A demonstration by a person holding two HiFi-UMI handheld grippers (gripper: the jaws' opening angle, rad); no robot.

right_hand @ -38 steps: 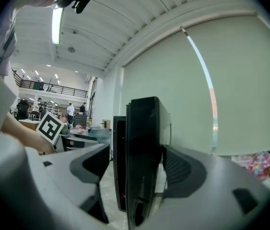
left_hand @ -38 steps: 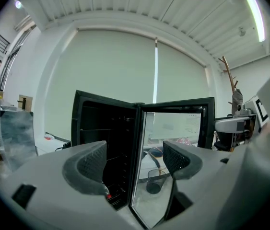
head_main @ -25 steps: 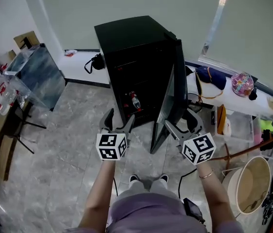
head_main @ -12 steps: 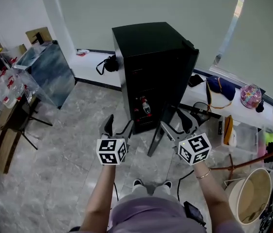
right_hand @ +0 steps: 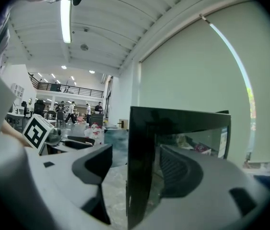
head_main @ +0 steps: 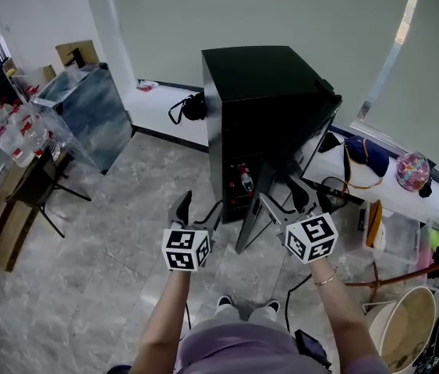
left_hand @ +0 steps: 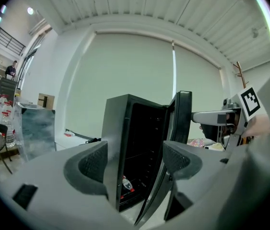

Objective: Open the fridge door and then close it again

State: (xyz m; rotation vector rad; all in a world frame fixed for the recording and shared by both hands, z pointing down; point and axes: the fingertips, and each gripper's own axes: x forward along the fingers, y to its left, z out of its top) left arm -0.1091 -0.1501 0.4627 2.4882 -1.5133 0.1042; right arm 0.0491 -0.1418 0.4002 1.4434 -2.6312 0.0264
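Observation:
The black fridge (head_main: 262, 76) stands with its glass door (head_main: 260, 205) swung out toward me. A red-capped bottle (head_main: 244, 179) lies low inside. My right gripper (head_main: 284, 199) straddles the door's free edge (right_hand: 137, 162). Its jaws have just been closing with that edge between them. A gap still shows at the left pad (right_hand: 94, 164), so the pads do not press. My left gripper (head_main: 197, 207) hovers open in front of the fridge interior (left_hand: 139, 143) with nothing between its pads.
A glass tank (head_main: 86, 115) and a table with bottles (head_main: 16, 135) stand at the left beside a chair (head_main: 44, 181). A low white ledge (head_main: 164, 104) runs behind the fridge and carries bags (head_main: 363, 158) at the right. A round basket (head_main: 406, 318) sits at the lower right.
Both grippers have drifted sideways across the floor while the view shifted along the fridge. The door edge has stayed between the right jaws, which stand narrower now.

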